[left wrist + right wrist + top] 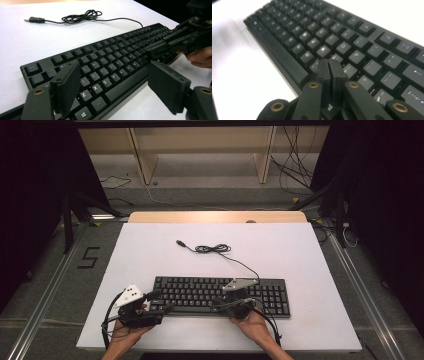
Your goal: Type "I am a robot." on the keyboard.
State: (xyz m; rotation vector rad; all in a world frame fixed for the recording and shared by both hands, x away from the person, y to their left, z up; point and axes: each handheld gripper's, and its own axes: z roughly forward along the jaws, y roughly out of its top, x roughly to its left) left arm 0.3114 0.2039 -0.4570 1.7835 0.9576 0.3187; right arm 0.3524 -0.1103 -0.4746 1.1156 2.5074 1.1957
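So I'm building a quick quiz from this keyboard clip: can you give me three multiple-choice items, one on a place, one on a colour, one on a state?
1. Where does the USB plug lie?
A. On the white table beyond the keyboard
B. On the keys
C. On the floor

2. What colour is the keyboard?
A. White
B. Black
C. Grey

3. How do the jaws of the two hand-held grippers stand?
A. Both open
B. Left shut, right open
C. Left open, right shut

Answers:
1. A: the cable coils on the table behind the keyboard, its plug at the free end.
2. B: case and keys are black.
3. C: the left hand-held gripper shows its jaws wide apart over the keys; the right hand-held gripper shows its jaws pressed together.
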